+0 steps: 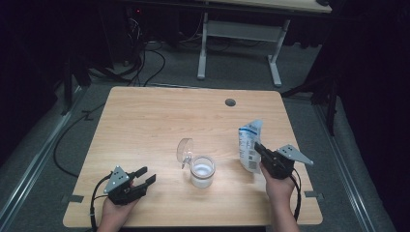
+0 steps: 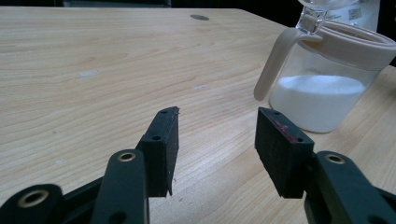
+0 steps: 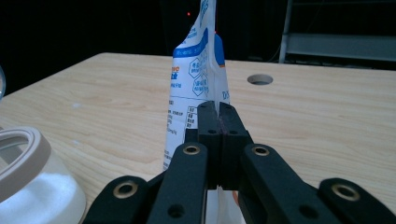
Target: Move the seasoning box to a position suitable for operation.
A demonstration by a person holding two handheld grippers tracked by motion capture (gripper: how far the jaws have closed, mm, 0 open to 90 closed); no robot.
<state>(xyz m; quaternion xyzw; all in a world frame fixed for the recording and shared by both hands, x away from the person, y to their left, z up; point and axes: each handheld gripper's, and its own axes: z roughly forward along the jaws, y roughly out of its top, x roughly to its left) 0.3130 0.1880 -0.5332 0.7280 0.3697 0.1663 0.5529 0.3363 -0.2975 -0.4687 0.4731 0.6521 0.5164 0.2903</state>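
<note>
- black jaws of the right gripper [image 3: 218, 140] are pinched flat on the white and blue pouch [image 3: 196, 88], holding it upright by one edge; in the high view the right gripper [image 1: 263, 153] sits at the right of the table with the pouch [image 1: 250, 145] standing just beyond it.
- black jaws of the left gripper [image 2: 217, 144] stand well apart with nothing between them, only bare wood; in the high view the left gripper [image 1: 142, 178] rests low near the front left edge, pointing toward the middle.
- clear glass jar [image 1: 202, 171] stands at the table's centre, between the two grippers and apart from both, its hinged lid [image 1: 185, 151] swung up and open.
- white powder [image 2: 317, 100] already fills the lower part of the jar [image 2: 327, 84], well short of the rim.
- judging by this, the jar is opened and partly filled; whether more is due to go in i cannot tell, since the pouch top is too small to see if it is torn open.
- left to do, probably: either tip the pouch over the jar mouth, or set it down and close the lid with the free left gripper.
- wooden table [image 1: 145, 121] carries nothing else apart from a cable hole [image 1: 230, 102] toward the back.
</note>
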